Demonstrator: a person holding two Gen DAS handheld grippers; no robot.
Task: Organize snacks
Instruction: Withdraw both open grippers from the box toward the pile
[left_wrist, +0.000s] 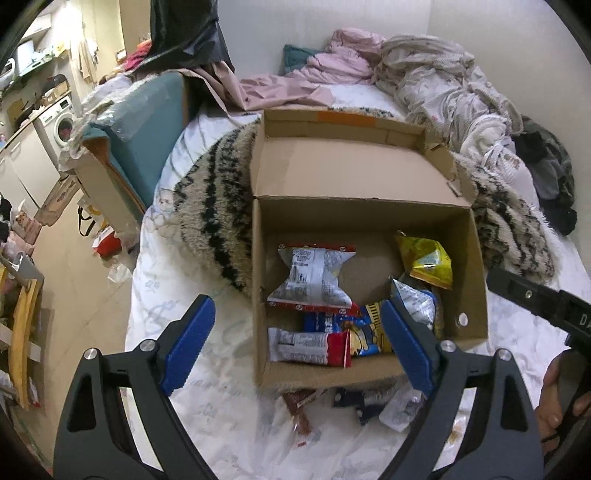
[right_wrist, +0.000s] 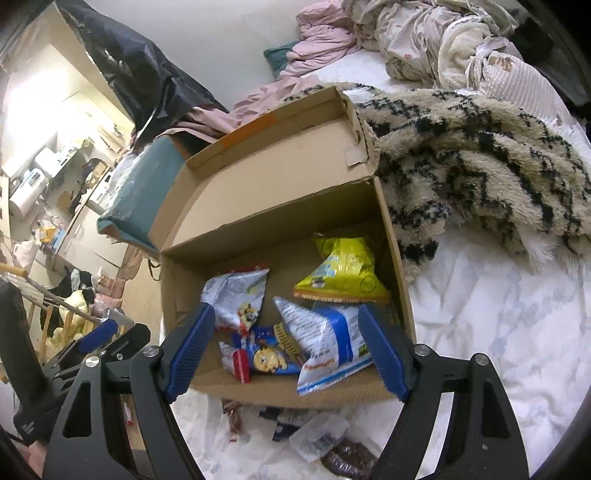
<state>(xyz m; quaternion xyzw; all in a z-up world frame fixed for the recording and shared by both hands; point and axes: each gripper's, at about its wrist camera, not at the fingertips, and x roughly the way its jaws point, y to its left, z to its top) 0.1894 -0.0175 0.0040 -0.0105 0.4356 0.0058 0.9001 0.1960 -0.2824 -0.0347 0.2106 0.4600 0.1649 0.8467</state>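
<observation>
Both grippers, left (left_wrist: 297, 341) and right (right_wrist: 286, 349), hover wide apart and empty over the box (left_wrist: 476, 280). Several snacks lie inside; loose packets (right_wrist: 317, 437) remain on the sheet (right_wrist: 480, 332) before it. Advice: drop low, pinch one packet mid-body.

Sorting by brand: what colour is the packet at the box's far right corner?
Yellow packet, with an orange bottom edge; clearest in the right wrist view.

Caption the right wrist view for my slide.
Open right tongs above brown cardboard box holding yellow snack packet; wrappers outside.
</observation>
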